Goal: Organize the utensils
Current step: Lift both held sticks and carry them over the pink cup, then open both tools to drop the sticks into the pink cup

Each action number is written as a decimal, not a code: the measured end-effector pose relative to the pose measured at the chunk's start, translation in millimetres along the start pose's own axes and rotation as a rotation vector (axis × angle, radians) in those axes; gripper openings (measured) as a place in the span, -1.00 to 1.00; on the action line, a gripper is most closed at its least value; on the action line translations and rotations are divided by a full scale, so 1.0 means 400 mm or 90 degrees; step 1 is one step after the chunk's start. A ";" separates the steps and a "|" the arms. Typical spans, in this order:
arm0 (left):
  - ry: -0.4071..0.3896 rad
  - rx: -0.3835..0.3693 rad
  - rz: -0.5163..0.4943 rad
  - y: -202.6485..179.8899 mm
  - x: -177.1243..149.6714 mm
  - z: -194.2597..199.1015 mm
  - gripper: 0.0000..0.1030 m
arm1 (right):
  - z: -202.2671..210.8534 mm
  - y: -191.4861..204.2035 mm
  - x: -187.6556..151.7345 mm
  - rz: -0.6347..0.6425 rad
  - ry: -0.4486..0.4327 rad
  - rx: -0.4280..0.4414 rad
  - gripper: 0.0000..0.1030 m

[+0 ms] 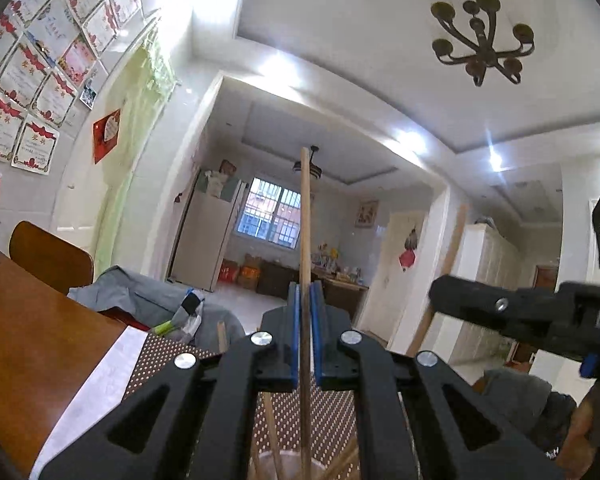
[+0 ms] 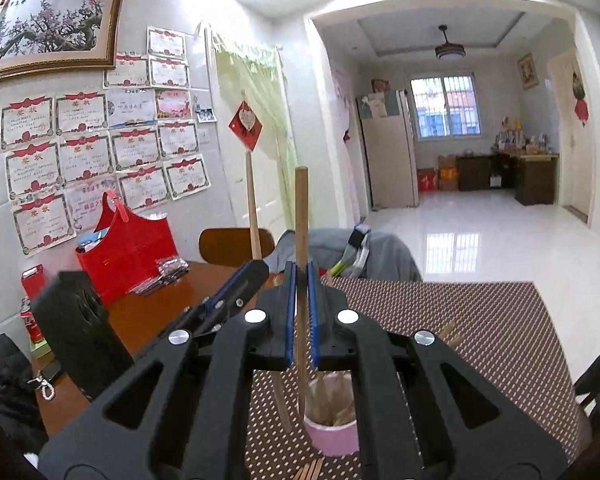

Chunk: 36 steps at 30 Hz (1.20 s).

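Observation:
My left gripper (image 1: 305, 292) is shut on a wooden chopstick (image 1: 305, 216) that stands upright, its lower end over a clear cup (image 1: 284, 466) holding several chopsticks. My right gripper (image 2: 301, 274) is shut on another upright chopstick (image 2: 300, 216), its lower end reaching down to the rim of a pink cup (image 2: 332, 436) with several chopsticks inside. The left gripper shows in the right wrist view (image 2: 236, 284) just left of mine, with its chopstick (image 2: 252, 208). The right gripper shows in the left wrist view (image 1: 512, 312), with its chopstick (image 1: 448, 264).
A brown dotted placemat (image 2: 460, 320) lies on the wooden table (image 2: 156, 308). Loose chopsticks (image 2: 448, 334) lie on the mat. A red bag (image 2: 128, 252), a black box (image 2: 76, 320), a chair (image 2: 228, 246) and grey clothing (image 2: 380, 256) are at the far side.

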State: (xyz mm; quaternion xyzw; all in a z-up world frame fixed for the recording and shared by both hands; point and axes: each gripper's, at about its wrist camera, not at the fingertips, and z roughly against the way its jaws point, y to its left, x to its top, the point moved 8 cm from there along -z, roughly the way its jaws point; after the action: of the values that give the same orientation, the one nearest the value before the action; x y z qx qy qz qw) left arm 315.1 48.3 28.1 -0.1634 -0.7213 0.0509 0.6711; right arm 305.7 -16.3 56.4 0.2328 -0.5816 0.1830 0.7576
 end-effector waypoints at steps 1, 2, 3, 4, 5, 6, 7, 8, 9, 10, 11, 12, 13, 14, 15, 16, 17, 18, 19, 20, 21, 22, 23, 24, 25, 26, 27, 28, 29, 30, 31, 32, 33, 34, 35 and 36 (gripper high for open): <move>-0.006 0.001 0.001 0.000 0.000 -0.002 -0.89 | -0.002 -0.001 0.001 0.005 -0.002 -0.006 -0.88; -0.012 -0.001 0.002 0.001 -0.002 -0.006 -0.89 | -0.009 -0.004 0.002 0.012 -0.003 -0.014 -0.88; -0.017 0.000 -0.002 0.000 -0.005 -0.013 -0.89 | -0.017 -0.006 0.000 0.014 -0.001 -0.017 -0.88; -0.020 0.002 -0.006 0.000 -0.010 -0.016 -0.89 | -0.023 -0.007 -0.004 0.015 0.002 -0.018 -0.88; -0.022 0.004 -0.013 -0.001 -0.016 -0.021 -0.89 | -0.035 -0.012 -0.015 0.016 0.010 -0.020 -0.88; -0.023 0.009 -0.018 0.000 -0.024 -0.027 -0.89 | -0.041 -0.017 -0.023 0.014 0.014 -0.021 -0.88; -0.024 0.012 -0.022 -0.001 -0.031 -0.030 -0.89 | -0.049 -0.022 -0.034 0.011 0.020 -0.021 -0.88; -0.023 0.013 -0.022 0.003 -0.039 -0.033 -0.89 | -0.059 -0.029 -0.049 0.006 0.030 -0.019 -0.88; -0.021 0.014 -0.021 0.004 -0.043 -0.034 -0.89 | -0.066 -0.032 -0.061 0.003 0.038 -0.018 -0.88; -0.020 0.017 -0.021 0.007 -0.051 -0.037 -0.89 | -0.072 -0.033 -0.072 0.003 0.045 -0.018 -0.88; -0.018 0.019 -0.022 0.009 -0.057 -0.040 -0.89 | -0.080 -0.034 -0.085 0.003 0.055 -0.018 -0.88; -0.016 0.022 -0.025 0.013 -0.066 -0.044 -0.89 | -0.083 -0.035 -0.093 0.004 0.061 -0.017 -0.88; -0.013 0.023 -0.025 0.015 -0.071 -0.046 -0.89 | -0.088 -0.035 -0.101 0.004 0.067 -0.017 -0.88; -0.010 0.025 -0.025 0.018 -0.076 -0.049 -0.89 | -0.093 -0.035 -0.112 0.005 0.075 -0.017 -0.88; -0.008 0.027 -0.026 0.021 -0.081 -0.051 -0.89 | -0.097 -0.036 -0.121 0.006 0.081 -0.019 -0.88; -0.004 0.029 -0.027 0.024 -0.088 -0.053 -0.89 | -0.100 -0.034 -0.128 0.006 0.084 -0.019 -0.88; 0.001 0.030 -0.027 0.027 -0.094 -0.053 -0.89 | -0.104 -0.035 -0.140 0.005 0.090 -0.018 -0.88; 0.002 0.031 -0.028 0.028 -0.099 -0.053 -0.89 | -0.108 -0.034 -0.152 0.004 0.096 -0.019 -0.88; 0.006 0.033 -0.030 0.030 -0.105 -0.052 -0.89 | -0.111 -0.034 -0.162 0.005 0.102 -0.019 -0.88; 0.009 0.035 -0.031 0.032 -0.110 -0.051 -0.89 | -0.114 -0.037 -0.174 0.004 0.106 -0.022 -0.88; 0.014 0.037 -0.031 0.037 -0.117 -0.050 -0.89 | -0.117 -0.039 -0.185 0.005 0.111 -0.026 -0.88; 0.018 0.038 -0.031 0.039 -0.122 -0.050 -0.89 | -0.121 -0.042 -0.199 0.004 0.118 -0.030 -0.88; 0.021 0.039 -0.030 0.041 -0.126 -0.049 -0.89 | -0.125 -0.045 -0.208 0.001 0.123 -0.031 -0.88; 0.023 0.041 -0.031 0.044 -0.130 -0.048 -0.89 | -0.127 -0.049 -0.215 -0.001 0.126 -0.033 -0.88; 0.027 0.043 -0.031 0.046 -0.134 -0.047 -0.89 | -0.129 -0.051 -0.221 -0.003 0.129 -0.034 -0.88; 0.030 0.042 -0.031 0.047 -0.138 -0.047 -0.89 | -0.130 -0.055 -0.228 -0.007 0.131 -0.037 -0.88; 0.034 0.041 -0.029 0.048 -0.141 -0.047 -0.89 | -0.131 -0.057 -0.232 -0.009 0.134 -0.038 -0.88; 0.037 0.041 -0.030 0.049 -0.145 -0.045 -0.89 | -0.133 -0.060 -0.235 -0.011 0.135 -0.039 -0.87; 0.040 0.040 -0.034 0.048 -0.149 -0.043 -0.89 | -0.133 -0.063 -0.239 -0.014 0.137 -0.041 -0.87; 0.043 0.039 -0.037 0.046 -0.153 -0.041 -0.89 | -0.133 -0.065 -0.241 -0.017 0.137 -0.042 -0.87; 0.045 0.038 -0.040 0.046 -0.158 -0.038 -0.89 | -0.132 -0.066 -0.241 -0.019 0.136 -0.043 -0.87; 0.047 0.038 -0.042 0.045 -0.161 -0.038 -0.89 | -0.130 -0.067 -0.241 -0.020 0.136 -0.044 -0.87; 0.052 0.037 -0.044 0.045 -0.166 -0.036 -0.89 | -0.129 -0.069 -0.242 -0.022 0.136 -0.045 -0.87; 0.057 0.036 -0.047 0.045 -0.171 -0.035 -0.89 | -0.128 -0.069 -0.242 -0.024 0.136 -0.046 -0.86; 0.062 0.036 -0.049 0.045 -0.175 -0.035 -0.89 | -0.126 -0.070 -0.242 -0.024 0.136 -0.048 -0.86; 0.069 0.035 -0.052 0.046 -0.180 -0.035 -0.89 | -0.126 -0.070 -0.242 -0.025 0.136 -0.050 -0.86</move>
State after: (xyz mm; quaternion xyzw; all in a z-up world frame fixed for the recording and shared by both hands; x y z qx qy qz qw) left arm 335.2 41.4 -44.6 -0.1178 -0.6882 0.0342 0.7151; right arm 336.4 -11.5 -52.0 0.1934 -0.4998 0.1689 0.8272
